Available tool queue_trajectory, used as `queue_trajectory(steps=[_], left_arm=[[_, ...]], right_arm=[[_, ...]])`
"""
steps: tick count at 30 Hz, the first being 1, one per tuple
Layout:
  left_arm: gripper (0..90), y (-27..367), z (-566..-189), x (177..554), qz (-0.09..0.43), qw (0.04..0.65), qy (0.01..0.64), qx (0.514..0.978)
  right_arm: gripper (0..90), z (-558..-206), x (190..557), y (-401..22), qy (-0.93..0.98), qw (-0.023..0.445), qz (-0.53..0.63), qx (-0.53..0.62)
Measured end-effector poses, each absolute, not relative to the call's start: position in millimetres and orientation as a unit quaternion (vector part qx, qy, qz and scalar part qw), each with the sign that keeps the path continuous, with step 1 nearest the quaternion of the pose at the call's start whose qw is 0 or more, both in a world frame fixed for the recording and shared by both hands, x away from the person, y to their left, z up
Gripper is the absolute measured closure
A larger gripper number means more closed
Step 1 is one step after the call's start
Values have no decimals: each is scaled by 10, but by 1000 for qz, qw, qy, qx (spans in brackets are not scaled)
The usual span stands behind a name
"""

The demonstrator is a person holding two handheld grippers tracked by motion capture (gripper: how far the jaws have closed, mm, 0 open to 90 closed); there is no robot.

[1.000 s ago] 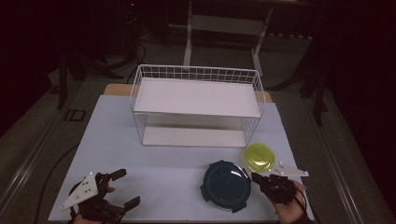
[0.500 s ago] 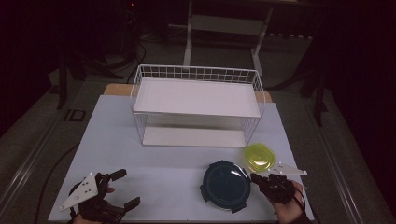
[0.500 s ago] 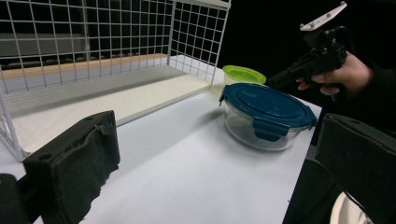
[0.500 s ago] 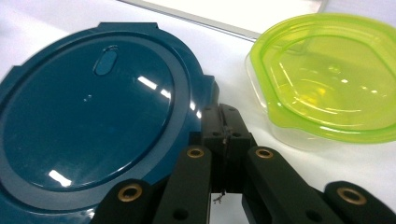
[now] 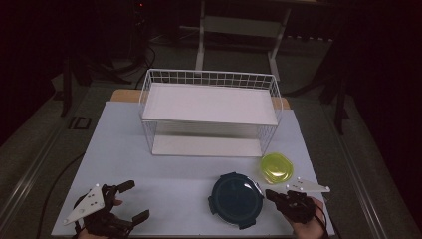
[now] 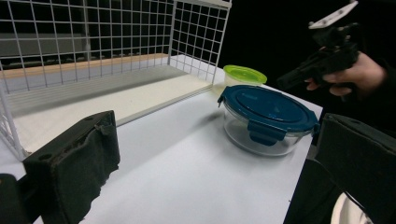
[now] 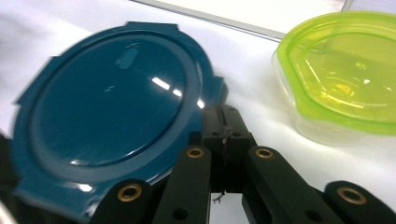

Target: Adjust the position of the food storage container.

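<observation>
High view, blue-lidded glass container (image 5: 235,199) near surface's (image 5: 179,177) front edge, right gripper (image 5: 272,194) just beside it, fingers closed, empty; left gripper view, left gripper (image 6: 205,158) fingers wide apart, empty; right gripper view, green-lidded container (image 7: 343,70) beside it.

high view: above near edge, facing far and down over whole table (image 5: 179,164) | left gripper view: low, near-left, faces right-far | right gripper view: close above blue-lidded container (image 7: 112,93) | shared: that container, green-lidded container (image 7: 345,74)
</observation>
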State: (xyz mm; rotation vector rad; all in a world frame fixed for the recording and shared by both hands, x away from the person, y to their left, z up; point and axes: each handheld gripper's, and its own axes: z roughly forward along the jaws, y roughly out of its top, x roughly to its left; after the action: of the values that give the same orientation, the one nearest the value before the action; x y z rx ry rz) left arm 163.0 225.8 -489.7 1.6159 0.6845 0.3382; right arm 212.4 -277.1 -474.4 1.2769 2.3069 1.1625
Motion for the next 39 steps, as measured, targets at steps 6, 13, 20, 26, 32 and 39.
queue_trajectory(steps=[6, 13, 20, 26, 32, 39], left_arm=[[0, 2247, -4895, 1625, 149, 624, 297, 707], [0, 2242, -4902, 1639, 146, 625, 298, 707], [0, 2240, -4901, 1642, 147, 624, 297, 708], [0, 2241, -4902, 1643, 146, 625, 296, 708], [0, 2244, -4902, 1643, 146, 625, 297, 707], [0, 2249, -4899, 1637, 147, 626, 296, 707]], right_arm=[[900, -4805, 2011, -2745, 805, 107, 402, 423], [900, -4826, 2023, -2729, 807, 103, 399, 423], [900, -4830, 2072, -2598, 810, 97, 401, 417], [900, -4831, 2142, -2409, 819, 82, 404, 400], [900, -4841, 2210, -2234, 824, 63, 411, 386], [900, -4814, 2276, -2195, 823, 75, 413, 383]])
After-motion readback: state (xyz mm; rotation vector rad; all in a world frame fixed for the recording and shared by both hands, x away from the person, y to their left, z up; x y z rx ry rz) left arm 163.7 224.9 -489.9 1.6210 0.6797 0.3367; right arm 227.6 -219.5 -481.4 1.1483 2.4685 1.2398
